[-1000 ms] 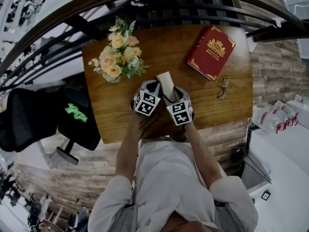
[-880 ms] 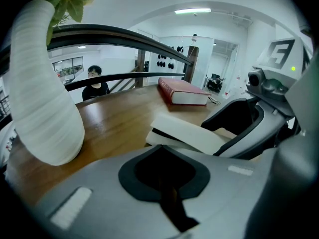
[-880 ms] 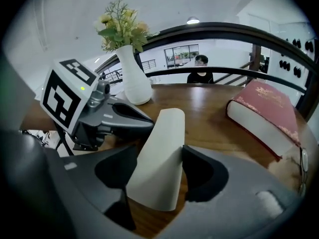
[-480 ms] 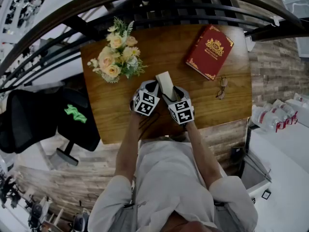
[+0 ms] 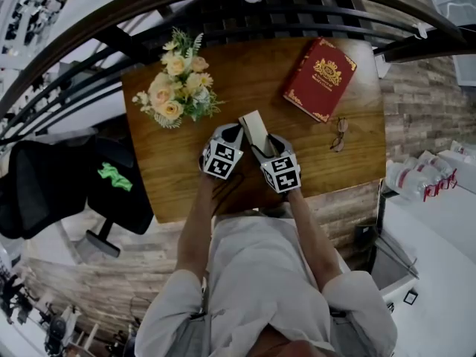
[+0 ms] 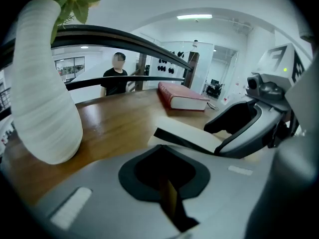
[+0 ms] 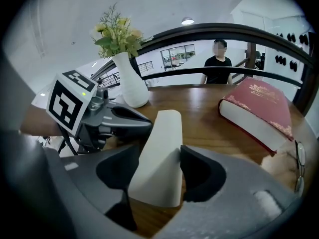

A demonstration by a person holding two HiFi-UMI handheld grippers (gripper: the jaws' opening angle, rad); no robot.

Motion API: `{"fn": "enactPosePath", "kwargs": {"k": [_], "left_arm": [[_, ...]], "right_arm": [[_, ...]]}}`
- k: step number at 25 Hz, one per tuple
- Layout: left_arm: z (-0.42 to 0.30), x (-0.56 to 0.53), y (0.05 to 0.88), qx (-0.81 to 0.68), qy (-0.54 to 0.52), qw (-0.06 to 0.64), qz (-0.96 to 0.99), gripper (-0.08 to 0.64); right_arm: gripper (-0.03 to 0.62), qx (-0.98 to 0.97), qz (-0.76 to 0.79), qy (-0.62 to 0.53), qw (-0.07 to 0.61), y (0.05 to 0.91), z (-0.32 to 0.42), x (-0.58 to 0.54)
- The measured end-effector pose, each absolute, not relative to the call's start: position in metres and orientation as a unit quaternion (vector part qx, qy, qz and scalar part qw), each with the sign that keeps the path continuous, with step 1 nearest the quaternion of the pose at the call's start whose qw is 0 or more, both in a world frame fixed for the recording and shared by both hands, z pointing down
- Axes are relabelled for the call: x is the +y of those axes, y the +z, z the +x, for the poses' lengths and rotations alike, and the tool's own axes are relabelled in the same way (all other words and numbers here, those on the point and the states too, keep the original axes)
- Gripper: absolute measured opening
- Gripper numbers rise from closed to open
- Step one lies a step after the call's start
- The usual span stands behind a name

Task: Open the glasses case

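A cream glasses case (image 5: 253,128) lies on the wooden table (image 5: 357,162) just ahead of both grippers. In the right gripper view the case (image 7: 162,153) fills the gap of my right gripper (image 7: 159,171). Both dark pads touch its sides, and the jaws have just been closing on it. My left gripper (image 5: 236,134) sits close on the case's left. In the left gripper view, only a thin slit shows between my left gripper's (image 6: 167,183) jaws, with nothing in it. There the case (image 6: 192,136) shows a dark band under its top face.
A white vase of flowers (image 5: 177,88) stands at the table's far left. A red book (image 5: 320,79) lies at the far right, with spectacles (image 5: 340,134) beside it. A dark curved railing (image 5: 245,10) runs behind the table. A person (image 7: 218,59) stands beyond it.
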State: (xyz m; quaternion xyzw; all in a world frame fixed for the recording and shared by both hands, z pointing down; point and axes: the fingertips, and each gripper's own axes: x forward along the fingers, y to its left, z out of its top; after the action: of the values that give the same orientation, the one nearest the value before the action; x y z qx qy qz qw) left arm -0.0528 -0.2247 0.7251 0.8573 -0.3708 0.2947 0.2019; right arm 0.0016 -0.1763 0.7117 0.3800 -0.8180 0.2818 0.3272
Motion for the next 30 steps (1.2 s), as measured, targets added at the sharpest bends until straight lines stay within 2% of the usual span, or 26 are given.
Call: {"fn": "enactPosePath", "kwargs": {"k": [12,16,20,25,30], "left_arm": [[-0.041,-0.222,0.722,-0.364,0.277,0.210,0.864,0.020],[-0.041,-0.222,0.723,-0.364,0.277,0.209,0.864,0.020],[-0.041,-0.222,0.723,-0.365,0.277,0.208,0.864,0.020],[-0.041,-0.223,0.723,-0.365,0.277,0.209,0.864,0.020],[-0.041,-0.222,0.723,-0.364,0.277,0.210,0.864,0.020]], "right_arm": [[0.244,-0.820,0.385,0.265,0.331,0.704,0.006,-0.176],[0.209,-0.822,0.387,0.266,0.324,0.701,0.006,-0.175],[0.199,-0.823,0.387,0.275,0.313,0.699,0.008,-0.174],[0.132,-0.829,0.383,0.275,0.302,0.694,0.007,-0.173],[0.095,-0.831,0.385,0.269,0.298,0.691,0.007,-0.172]]}}
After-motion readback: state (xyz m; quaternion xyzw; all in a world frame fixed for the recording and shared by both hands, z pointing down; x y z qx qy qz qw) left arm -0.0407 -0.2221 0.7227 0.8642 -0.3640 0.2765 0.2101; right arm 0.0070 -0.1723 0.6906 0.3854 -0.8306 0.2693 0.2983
